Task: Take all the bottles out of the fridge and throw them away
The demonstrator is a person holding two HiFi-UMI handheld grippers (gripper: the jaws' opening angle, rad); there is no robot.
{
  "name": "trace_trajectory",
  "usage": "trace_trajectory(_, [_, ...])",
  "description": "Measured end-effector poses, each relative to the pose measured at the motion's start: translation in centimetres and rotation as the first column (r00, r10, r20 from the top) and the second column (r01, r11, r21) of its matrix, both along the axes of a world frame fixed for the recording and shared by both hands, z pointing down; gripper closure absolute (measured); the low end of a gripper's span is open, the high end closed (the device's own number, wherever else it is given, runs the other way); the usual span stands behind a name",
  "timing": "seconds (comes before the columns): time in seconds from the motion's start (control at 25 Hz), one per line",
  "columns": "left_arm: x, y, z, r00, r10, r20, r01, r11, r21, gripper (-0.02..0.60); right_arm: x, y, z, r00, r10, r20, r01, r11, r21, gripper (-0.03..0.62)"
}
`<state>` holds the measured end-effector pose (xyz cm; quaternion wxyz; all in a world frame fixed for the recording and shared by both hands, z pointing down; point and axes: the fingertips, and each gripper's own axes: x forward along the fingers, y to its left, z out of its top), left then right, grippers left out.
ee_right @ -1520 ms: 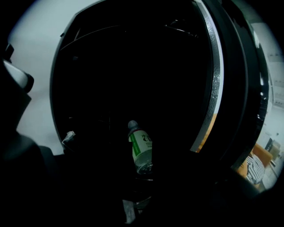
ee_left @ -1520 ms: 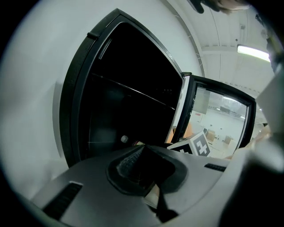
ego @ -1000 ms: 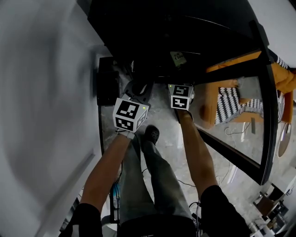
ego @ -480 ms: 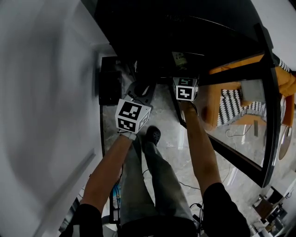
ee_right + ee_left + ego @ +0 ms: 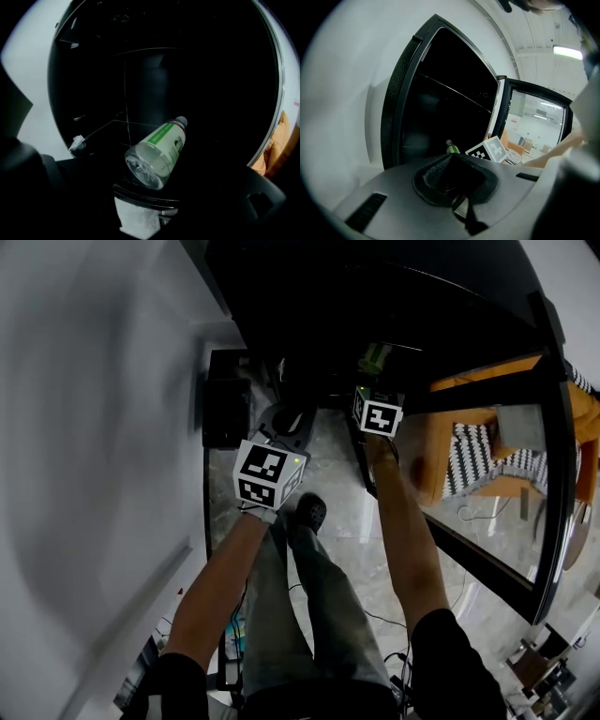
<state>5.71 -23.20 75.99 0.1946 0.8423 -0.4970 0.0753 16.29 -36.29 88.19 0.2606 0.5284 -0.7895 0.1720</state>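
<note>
Bottle (image 5: 159,152): one, clear with a green label. It lies tilted inside the dark fridge (image 5: 401,93) at frame centre, base toward the viewer.
Right gripper (image 5: 373,388): jaws have just been opening and now stand wide. The bottle is just ahead of them, ungripped.
Left gripper (image 5: 451,161): jaws together, empty, outside the fridge.
Status: bottle not yet removed; the widened jaws suggest a grasp comes next.

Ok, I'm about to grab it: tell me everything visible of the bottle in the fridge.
The bottle is clear plastic with a green-and-white label and a red band below its pale cap. It lies tilted, base nearest in the right gripper view, cap deeper in the fridge, seemingly on a shelf.
</note>
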Motion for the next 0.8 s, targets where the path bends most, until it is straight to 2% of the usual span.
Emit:
trace_trajectory(0.4, [-0.6, 0.4, -0.1, 1.0, -0.013, 0.004, 0.013, 1.0, -0.002, 0.575, 1.5, -0.9, 0.6, 0.993, 0.121, 0.006, -0.121, 0.992, -0.027, 0.226])
trace_trajectory(0.48, [-0.8, 0.5, -0.1, 1.0, -0.015, 0.004, 0.015, 1.0, -0.002, 0.575, 1.8, -0.6, 0.7, 0.993, 0.12, 0.01, -0.12, 0.992, -0.024, 0.258])
trace_trajectory(0.8, [-0.9, 1.2, -0.5, 1.0, -0.023, 0.001, 0.023, 1.0, -0.004, 0.575, 2.0, 2.9, -1.2, 0.997, 0.079, 0.003, -0.079, 0.997, -0.001, 0.264])
